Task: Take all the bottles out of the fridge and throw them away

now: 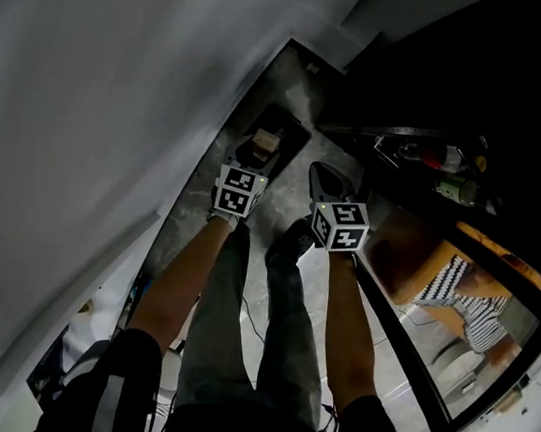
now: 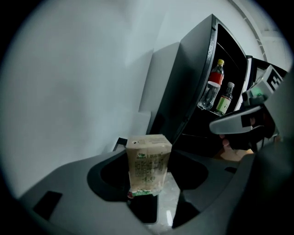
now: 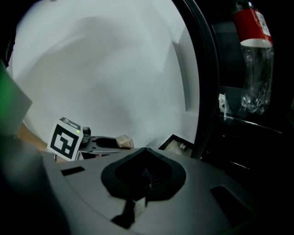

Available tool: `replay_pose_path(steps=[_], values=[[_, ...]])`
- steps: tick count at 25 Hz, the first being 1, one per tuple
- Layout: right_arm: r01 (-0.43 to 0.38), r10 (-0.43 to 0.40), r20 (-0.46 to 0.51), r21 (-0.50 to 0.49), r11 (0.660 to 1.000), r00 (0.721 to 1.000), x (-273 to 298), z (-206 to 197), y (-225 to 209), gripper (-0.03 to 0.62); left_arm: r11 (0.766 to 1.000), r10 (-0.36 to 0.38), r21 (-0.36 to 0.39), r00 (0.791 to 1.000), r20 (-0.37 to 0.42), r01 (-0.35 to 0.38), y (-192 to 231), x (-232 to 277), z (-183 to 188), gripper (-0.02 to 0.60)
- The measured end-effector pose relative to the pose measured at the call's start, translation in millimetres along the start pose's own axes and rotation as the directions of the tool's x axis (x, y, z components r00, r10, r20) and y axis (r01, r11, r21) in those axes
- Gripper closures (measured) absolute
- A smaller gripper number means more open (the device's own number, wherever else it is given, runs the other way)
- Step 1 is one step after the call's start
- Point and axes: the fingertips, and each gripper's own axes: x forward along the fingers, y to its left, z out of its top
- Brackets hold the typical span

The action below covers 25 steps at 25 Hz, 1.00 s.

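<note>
My left gripper (image 2: 148, 178) is shut on a beige drink carton (image 2: 148, 165), which stands upright between its jaws; the head view shows this gripper (image 1: 257, 153) with the carton (image 1: 266, 142) over a dark bin (image 1: 292, 128) on the floor. My right gripper (image 3: 144, 173) is shut with nothing in it, and hangs beside the left one (image 1: 328, 180). The fridge door is open at the right. On its shelf stand a clear bottle with a red label (image 2: 212, 89) (image 3: 253, 50) and a smaller green-labelled bottle (image 2: 225, 98).
A white wall (image 1: 102, 102) runs along the left. The black fridge (image 2: 193, 82) and its open door (image 1: 451, 301) fill the right. The person's legs and a shoe (image 1: 290, 243) are on the grey floor below the grippers. The bin's rim (image 3: 172, 141) shows low by the fridge.
</note>
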Motion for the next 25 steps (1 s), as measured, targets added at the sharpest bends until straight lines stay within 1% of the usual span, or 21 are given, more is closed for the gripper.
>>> replay_pose_path(steps=[4, 8, 11, 14, 17, 20, 25], values=[[0.013, -0.013, -0.004, 0.01, 1.0, 1.0, -16, -3, -3, 0.585, 1.0, 0.001, -0.016, 1.0, -0.017, -0.002, -3, -3, -3, 0.298], [0.028, -0.028, 0.013, 0.012, 1.0, 1.0, -38, 10, -6, 0.585, 1.0, 0.011, -0.016, 1.0, -0.015, -0.011, -7, -18, 5, 0.295], [0.036, -0.036, 0.028, 0.011, 0.999, 0.999, -62, 24, -4, 0.585, 0.999, 0.027, -0.027, 1.0, 0.003, -0.026, -15, -42, 20, 0.296], [0.043, -0.044, 0.049, 0.021, 0.999, 0.998, -95, 41, 2, 0.585, 0.999, 0.031, -0.023, 0.999, 0.024, -0.031, -31, -75, 44, 0.3], [0.056, -0.059, 0.084, 0.032, 0.998, 0.995, -133, 65, 8, 0.585, 0.999, 0.026, -0.021, 0.998, 0.064, -0.025, -52, -109, 81, 0.348], [0.073, -0.079, 0.122, 0.051, 0.996, 0.989, -180, 88, 14, 0.585, 1.0, 0.016, -0.015, 0.994, 0.108, -0.014, -82, -146, 121, 0.426], [0.109, -0.124, 0.2, 0.084, 0.99, 0.972, -257, 130, 19, 0.585, 0.999, -0.041, 0.03, 0.98, 0.194, 0.036, -142, -189, 196, 0.538]])
